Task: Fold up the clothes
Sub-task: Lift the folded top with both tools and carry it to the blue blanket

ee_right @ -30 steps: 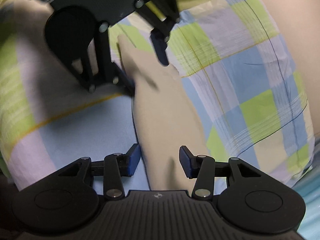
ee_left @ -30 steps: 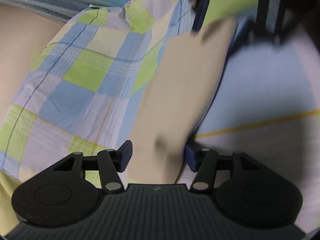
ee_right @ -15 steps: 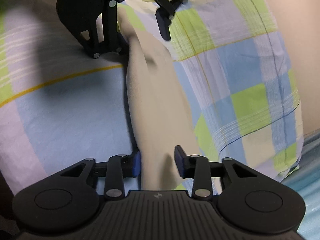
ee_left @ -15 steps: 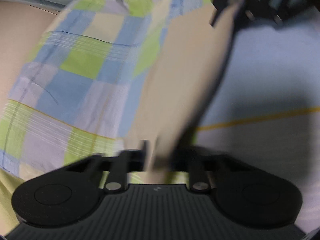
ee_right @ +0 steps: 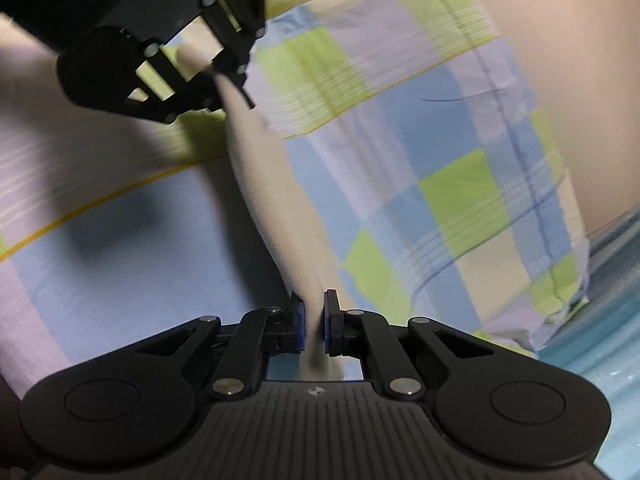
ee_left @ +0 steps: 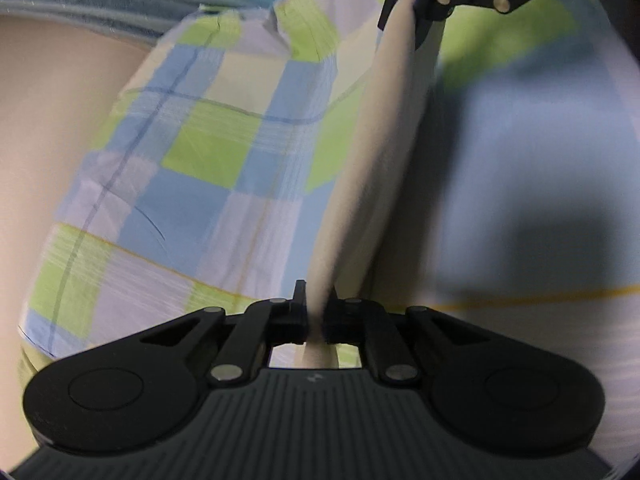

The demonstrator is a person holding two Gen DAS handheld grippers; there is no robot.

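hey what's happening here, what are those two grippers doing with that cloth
A person is folding clothes with a handheld gripper in each hand. The left gripper and the right gripper are each shut on one end of a beige cloth, which stretches between them as a narrow band. Under it lies a checked sheet in blue, green and white. The fold itself isn't done yet.

The left gripper (ee_left: 315, 316) and the right gripper (ee_right: 314, 326) were wide apart a second ago, and now both are squeezing the beige cloth (ee_left: 372, 168). The cloth is getting pulled into a thin, tight strip and is lifting off the checked sheet (ee_left: 208, 152).
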